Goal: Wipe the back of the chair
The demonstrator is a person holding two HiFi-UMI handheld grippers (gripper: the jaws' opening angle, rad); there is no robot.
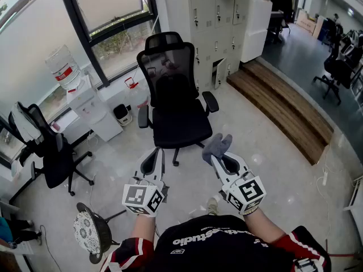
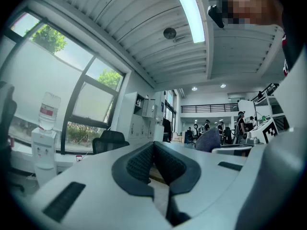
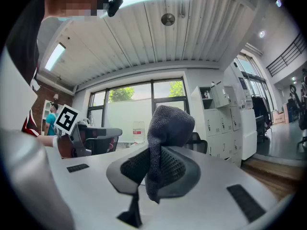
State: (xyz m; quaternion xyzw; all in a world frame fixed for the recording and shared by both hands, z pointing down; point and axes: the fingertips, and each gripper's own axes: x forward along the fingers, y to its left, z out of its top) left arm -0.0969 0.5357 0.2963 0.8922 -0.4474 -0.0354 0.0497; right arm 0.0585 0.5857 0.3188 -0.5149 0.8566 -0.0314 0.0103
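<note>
A black office chair (image 1: 173,103) with a mesh back (image 1: 167,67) stands ahead of me on the pale floor, its seat turned my way. My right gripper (image 1: 223,158) is shut on a grey cloth (image 1: 217,145), held short of the seat's front right corner. In the right gripper view the grey cloth (image 3: 165,126) bunches up over the closed jaws of that gripper (image 3: 153,169). My left gripper (image 1: 152,162) is level with it on the left, shut and holding nothing. The left gripper view shows that gripper (image 2: 154,164) with its pads meeting, and the chair (image 2: 109,140) beyond.
A second black chair (image 1: 48,152) stands at the left and a stool with a patterned seat (image 1: 88,231) near my left elbow. A water dispenser (image 1: 76,89) and a small bin (image 1: 121,114) sit under the window. Lockers (image 1: 218,21) and a wooden step (image 1: 283,103) lie behind and to the right.
</note>
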